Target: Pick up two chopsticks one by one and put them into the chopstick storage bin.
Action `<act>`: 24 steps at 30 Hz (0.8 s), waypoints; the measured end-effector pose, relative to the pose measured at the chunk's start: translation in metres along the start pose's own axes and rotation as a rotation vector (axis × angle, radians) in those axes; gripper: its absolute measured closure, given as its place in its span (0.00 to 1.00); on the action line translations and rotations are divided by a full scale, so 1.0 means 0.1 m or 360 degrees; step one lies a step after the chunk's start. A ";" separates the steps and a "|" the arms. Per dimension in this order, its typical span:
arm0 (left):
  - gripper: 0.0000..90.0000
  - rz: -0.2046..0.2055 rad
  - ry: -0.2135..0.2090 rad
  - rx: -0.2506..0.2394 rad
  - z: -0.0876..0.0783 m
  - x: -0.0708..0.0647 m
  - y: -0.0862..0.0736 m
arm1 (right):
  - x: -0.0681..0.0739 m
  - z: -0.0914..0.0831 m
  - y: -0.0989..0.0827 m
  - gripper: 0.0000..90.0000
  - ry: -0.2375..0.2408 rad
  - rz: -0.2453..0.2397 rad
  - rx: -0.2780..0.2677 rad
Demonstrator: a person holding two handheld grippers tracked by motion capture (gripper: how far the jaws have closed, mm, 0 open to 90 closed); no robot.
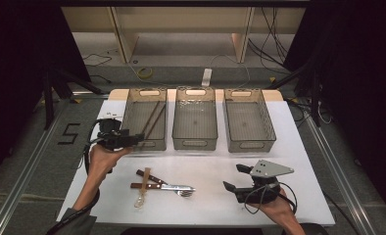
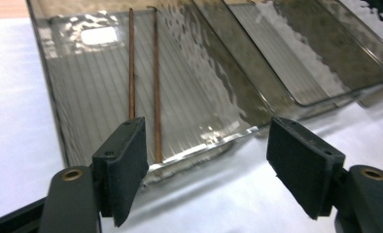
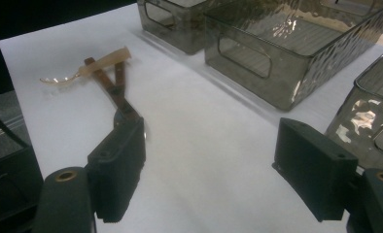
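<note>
White table (image 1: 289, 147) in a dark room with cables on the floor carries three clear bins in a row, and floor tape beside it reads "5" (image 1: 69, 133). We hold the left gripper (image 1: 132, 139) at the near rim of the left bin (image 1: 132, 115), its jaws spread wide and gripping nothing, while two chopsticks (image 2: 155, 92) lie inside that bin. Our right gripper (image 1: 234, 176) hovers agape and empty over the table near a fork (image 1: 174, 187), knife (image 1: 151, 176) and spoon (image 1: 143, 193).

Fork (image 3: 126, 109) head behind hand-held gripper jaw
</note>
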State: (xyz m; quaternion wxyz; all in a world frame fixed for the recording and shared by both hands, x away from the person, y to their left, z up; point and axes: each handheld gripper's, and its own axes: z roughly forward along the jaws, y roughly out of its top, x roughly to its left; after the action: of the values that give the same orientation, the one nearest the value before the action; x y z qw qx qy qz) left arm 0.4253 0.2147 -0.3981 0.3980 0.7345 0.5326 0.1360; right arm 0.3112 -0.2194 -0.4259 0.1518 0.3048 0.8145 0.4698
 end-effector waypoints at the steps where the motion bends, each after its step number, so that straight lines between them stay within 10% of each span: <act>1: 0.32 -0.0001 0.0000 0.0007 -0.01 -0.01 -0.02 | 0.00 0.00 0.00 0.31 -0.0002 0.0003 -0.0004; 24: 0.22 0.0050 -0.0039 0.0120 -0.02 -0.25 -0.24 | -0.04 0.03 -0.04 0.31 -0.0020 0.0002 0.0004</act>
State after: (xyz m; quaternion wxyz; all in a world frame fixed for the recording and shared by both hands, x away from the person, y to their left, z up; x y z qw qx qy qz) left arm 0.3980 0.1965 -0.4088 0.3744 0.7588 0.5208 0.1130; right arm 0.3147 -0.2208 -0.4309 0.1561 0.3085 0.8139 0.4669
